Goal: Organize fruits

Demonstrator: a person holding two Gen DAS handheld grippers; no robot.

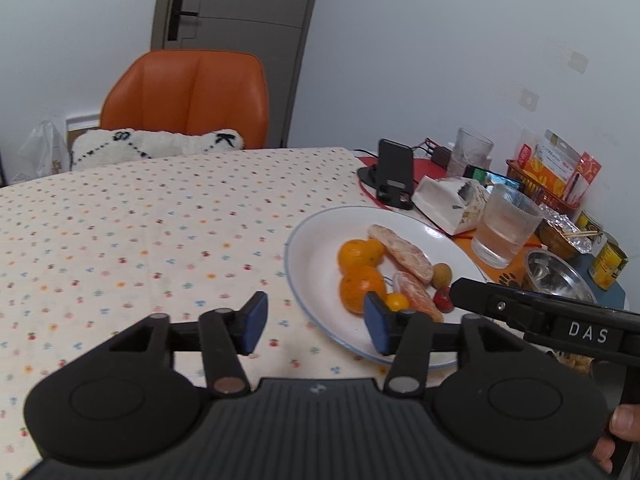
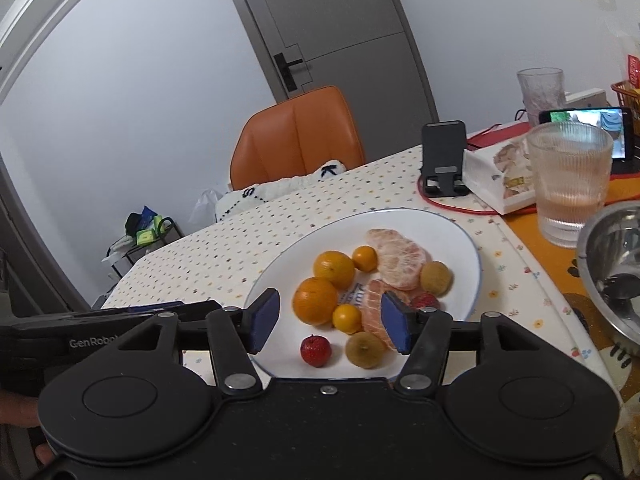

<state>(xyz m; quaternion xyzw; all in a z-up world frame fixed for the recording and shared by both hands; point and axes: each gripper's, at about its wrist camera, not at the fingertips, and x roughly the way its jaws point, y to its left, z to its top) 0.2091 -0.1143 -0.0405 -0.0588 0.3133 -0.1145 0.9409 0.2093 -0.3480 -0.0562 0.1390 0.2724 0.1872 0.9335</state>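
Note:
A white plate [image 2: 460, 240] with a blue rim holds the fruit: two oranges [image 2: 315, 301], small yellow kumquats [image 2: 347, 318], peeled citrus segments [image 2: 400, 262], two brownish round fruits [image 2: 365, 350] and red strawberries [image 2: 316, 351]. My right gripper [image 2: 330, 322] hovers open over the plate's near side, nothing between its blue pads. My left gripper [image 1: 316, 326] stands open above the plate's [image 1: 316, 240] left rim, empty, with the oranges [image 1: 362, 290] just beyond its right pad.
A ribbed glass of water [image 2: 570, 188], a steel bowl [image 2: 612, 268], a phone stand [image 2: 444, 158], a tissue box [image 2: 500, 182], cans [image 1: 608, 264] and a snack basket [image 1: 552, 176] crowd the right side. An orange chair [image 1: 188, 96] stands behind the dotted tablecloth [image 1: 140, 232].

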